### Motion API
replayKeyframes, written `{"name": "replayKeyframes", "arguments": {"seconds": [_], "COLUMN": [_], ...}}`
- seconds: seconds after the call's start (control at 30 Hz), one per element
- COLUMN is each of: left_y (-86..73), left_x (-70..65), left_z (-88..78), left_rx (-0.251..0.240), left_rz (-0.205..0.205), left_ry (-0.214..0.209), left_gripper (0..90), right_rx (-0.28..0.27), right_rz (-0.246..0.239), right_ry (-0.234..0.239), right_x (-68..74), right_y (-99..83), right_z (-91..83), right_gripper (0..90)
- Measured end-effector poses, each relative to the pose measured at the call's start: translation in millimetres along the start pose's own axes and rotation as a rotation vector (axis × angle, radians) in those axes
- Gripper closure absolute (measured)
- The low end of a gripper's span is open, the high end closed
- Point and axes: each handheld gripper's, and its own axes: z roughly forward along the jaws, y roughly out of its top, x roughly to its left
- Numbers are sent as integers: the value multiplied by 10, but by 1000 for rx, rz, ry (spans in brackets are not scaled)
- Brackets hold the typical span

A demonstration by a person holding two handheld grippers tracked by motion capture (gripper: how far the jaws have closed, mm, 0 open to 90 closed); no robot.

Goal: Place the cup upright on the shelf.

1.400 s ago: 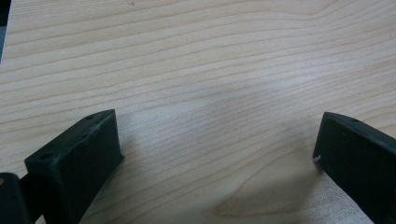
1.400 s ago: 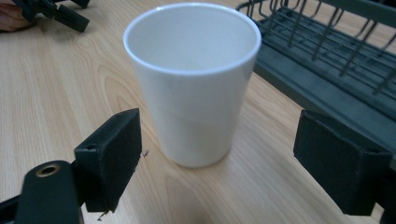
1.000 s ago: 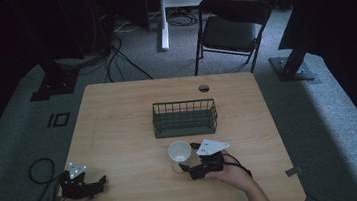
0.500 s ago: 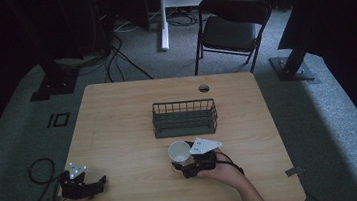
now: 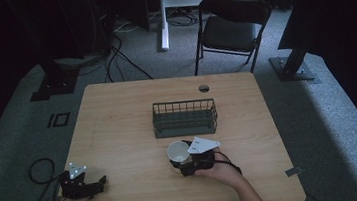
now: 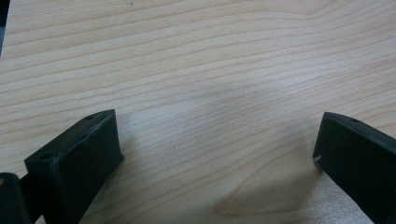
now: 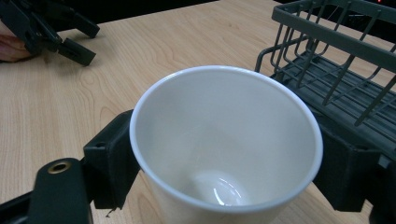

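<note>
The small white cup with smooth shiny walls (image 7: 226,144) stands on the light wooden table (image 5: 119,132), just in front of the dark wire basket (image 5: 185,118), and the right gripper (image 5: 187,161) has its two black jaws pressed on the cup's sides. The cup looks light, hard and slippery, so it could slide or break if dropped; holding it by the walls below the rim seems best. The left gripper (image 5: 100,181) rests near the table's corner with its jaws wide apart and nothing between them.

Far path blocked just beyond white paper cup (image 5: 177,152) by dark wire basket (image 5: 185,118). Bare wooden table (image 5: 118,122) left open between cup and left tool (image 5: 97,183); basket interior unoccupied.
</note>
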Motion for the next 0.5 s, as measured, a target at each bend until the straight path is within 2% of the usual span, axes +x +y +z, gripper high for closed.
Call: {"name": "replayKeyframes", "arguments": {"seconds": [0.13,0.5], "left_y": [0,1], "left_x": [0,1], "left_z": [0,1], "left_rx": [0,0], "left_rz": [0,1], "left_ry": [0,-1], "left_gripper": [9,9], "right_rx": [9,-15], "right_rz": [-7,-10], "right_ry": [11,8], "right_x": [9,-45], "right_y": [26,232], "right_z": [2,-96], "right_gripper": [197,197]}}
